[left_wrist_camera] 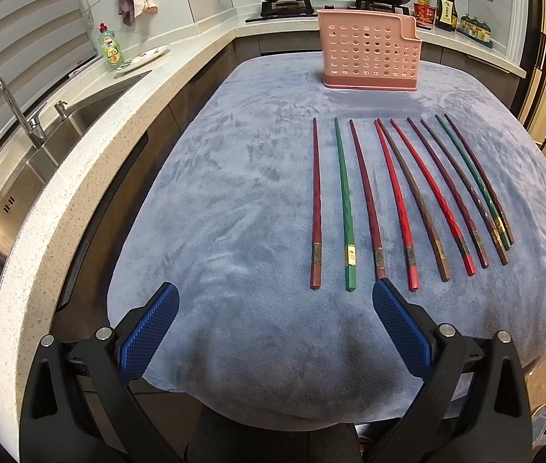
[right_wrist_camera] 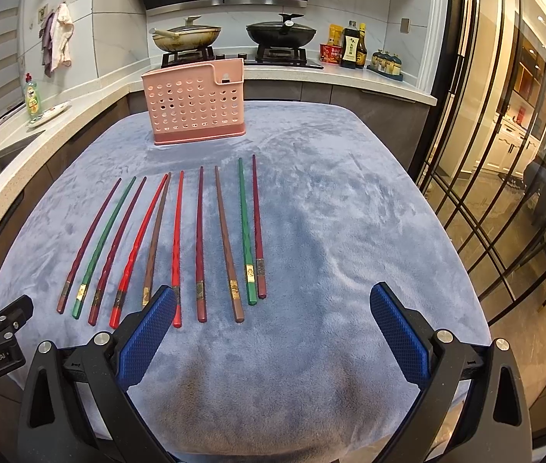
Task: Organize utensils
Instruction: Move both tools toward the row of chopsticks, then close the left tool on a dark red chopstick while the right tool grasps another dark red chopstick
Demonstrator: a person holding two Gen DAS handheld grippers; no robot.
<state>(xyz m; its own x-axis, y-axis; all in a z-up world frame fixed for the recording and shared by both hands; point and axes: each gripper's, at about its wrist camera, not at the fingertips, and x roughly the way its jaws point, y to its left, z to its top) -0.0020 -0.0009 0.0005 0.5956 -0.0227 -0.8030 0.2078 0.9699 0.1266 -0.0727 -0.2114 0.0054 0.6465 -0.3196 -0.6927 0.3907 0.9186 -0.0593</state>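
Blue-padded left tool [left_wrist_camera: 275, 310] spread | right tool [right_wrist_camera: 273, 314] spread, hiding 2 chopsticks' [right_wrist_camera: 200, 243] ends

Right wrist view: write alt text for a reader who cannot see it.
Ten chopsticks in red, maroon, green and brown lie side by side on a grey-blue cloth, thick ends toward the camera. The open right gripper hovers empty near them. Behind stands a pink perforated holder, upright, before a kitchen counter.

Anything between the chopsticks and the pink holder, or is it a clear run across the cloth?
Nothing visible blocks it. Only bare blue cloth lies between the chopsticks and the pink holder. Both grippers, left and right, are open and empty.
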